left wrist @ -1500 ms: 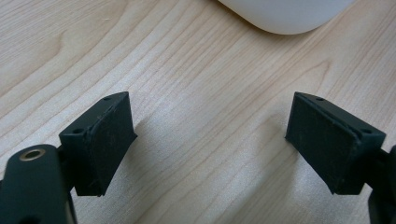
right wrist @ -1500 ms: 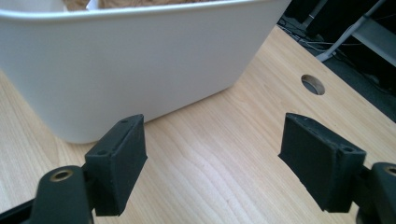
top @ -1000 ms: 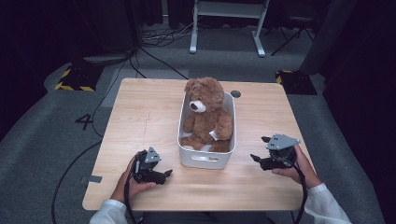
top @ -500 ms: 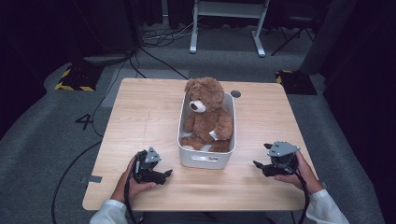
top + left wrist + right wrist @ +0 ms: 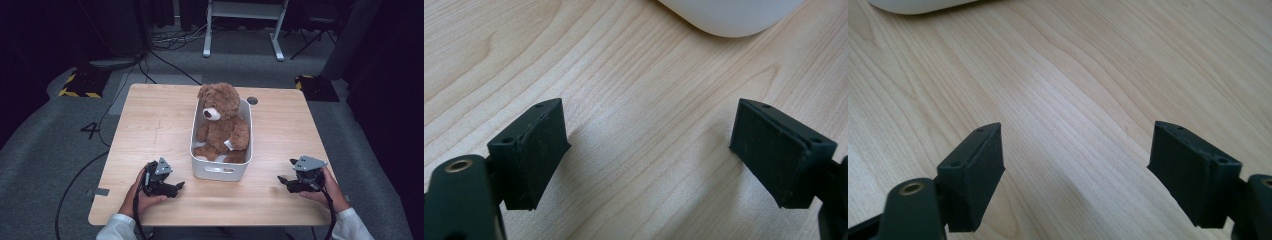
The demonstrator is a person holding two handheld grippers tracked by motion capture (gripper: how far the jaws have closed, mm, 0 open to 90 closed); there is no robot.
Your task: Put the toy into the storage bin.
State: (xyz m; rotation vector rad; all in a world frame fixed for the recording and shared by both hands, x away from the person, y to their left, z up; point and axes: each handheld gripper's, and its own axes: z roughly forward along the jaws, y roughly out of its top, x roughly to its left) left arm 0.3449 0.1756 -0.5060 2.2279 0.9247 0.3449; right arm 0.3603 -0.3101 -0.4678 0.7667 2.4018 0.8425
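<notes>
Both grippers sitting near desk's front edge, left gripper and right gripper gaping wide, gripping nothing; bear sitting in bin.

A light wooden table is standing on grey carpeted floor. A white bin is sitting directly on it, near the middle. A round grommet hole is showing just beside the bin's far corner.

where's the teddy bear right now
In the high view the teddy bear sits inside the white bin at the table's middle, beyond and between the left gripper and right gripper.
</notes>
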